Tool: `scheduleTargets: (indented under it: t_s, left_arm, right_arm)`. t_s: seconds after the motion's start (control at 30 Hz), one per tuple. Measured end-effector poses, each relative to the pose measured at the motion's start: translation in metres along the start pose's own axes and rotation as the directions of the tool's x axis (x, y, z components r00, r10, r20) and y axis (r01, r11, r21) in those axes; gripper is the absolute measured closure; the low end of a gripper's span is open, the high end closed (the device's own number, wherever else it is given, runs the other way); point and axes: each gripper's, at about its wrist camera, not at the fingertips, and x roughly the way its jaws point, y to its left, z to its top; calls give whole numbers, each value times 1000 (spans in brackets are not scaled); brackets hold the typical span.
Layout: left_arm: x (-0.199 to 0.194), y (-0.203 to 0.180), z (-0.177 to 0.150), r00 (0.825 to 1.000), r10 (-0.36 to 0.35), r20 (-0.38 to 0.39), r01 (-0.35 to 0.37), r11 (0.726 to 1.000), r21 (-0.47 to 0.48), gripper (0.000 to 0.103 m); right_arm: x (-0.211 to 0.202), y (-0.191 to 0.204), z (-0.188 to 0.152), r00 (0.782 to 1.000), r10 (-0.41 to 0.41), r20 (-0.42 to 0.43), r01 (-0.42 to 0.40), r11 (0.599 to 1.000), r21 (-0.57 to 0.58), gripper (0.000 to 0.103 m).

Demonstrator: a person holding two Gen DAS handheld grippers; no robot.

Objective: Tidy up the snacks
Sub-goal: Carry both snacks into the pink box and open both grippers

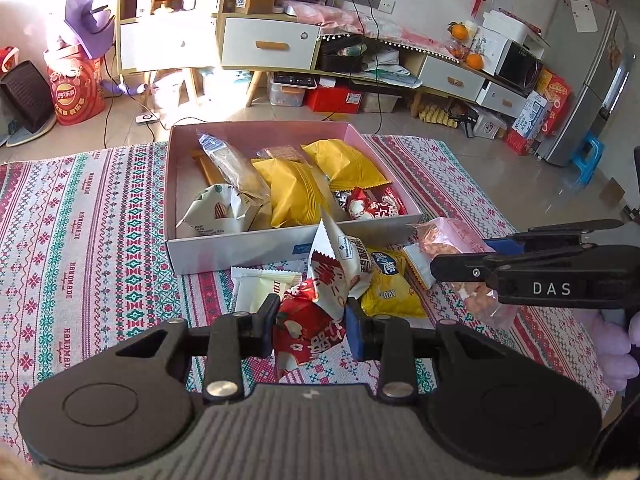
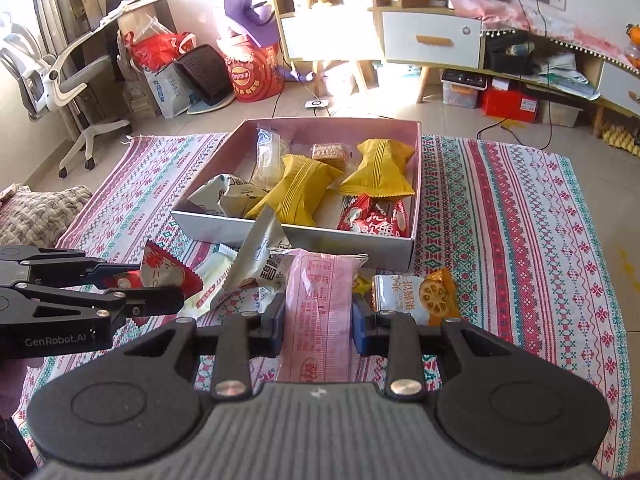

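A pink-lined cardboard box (image 1: 280,130) (image 2: 416,200) sits on the patterned cloth and holds several snacks, among them two yellow packets (image 1: 294,192) (image 2: 298,190). My left gripper (image 1: 312,320) is shut on a red and white snack packet (image 1: 308,332), just in front of the box; it also shows in the right wrist view (image 2: 160,276). My right gripper (image 2: 318,316) is shut on a pink snack packet (image 2: 318,312), which shows in the left wrist view (image 1: 448,240). Loose packets lie between them, including a grey-white one (image 2: 260,256) and a yellow one (image 1: 390,284).
The striped patterned cloth (image 1: 80,240) (image 2: 540,240) covers the surface. An orange and white biscuit packet (image 2: 416,294) lies right of my right gripper. Beyond the cloth are a tiled floor, a white cabinet (image 1: 268,42), an office chair (image 2: 68,80) and a fridge (image 1: 588,72).
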Motion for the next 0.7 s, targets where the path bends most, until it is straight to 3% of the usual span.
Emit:
scheduleTargets:
  t_s: [0.3,0.7]
  left_arm:
    - [14,17,24,997,62,37,-59,995,-81,63]
    - [56,29,68,980,189,58,-185,981,-67,63]
  right_arm:
    - [14,3,18,999,8,35,-10,998,57,74]
    - [44,-7,51,998,-30,54,24,994,102,74]
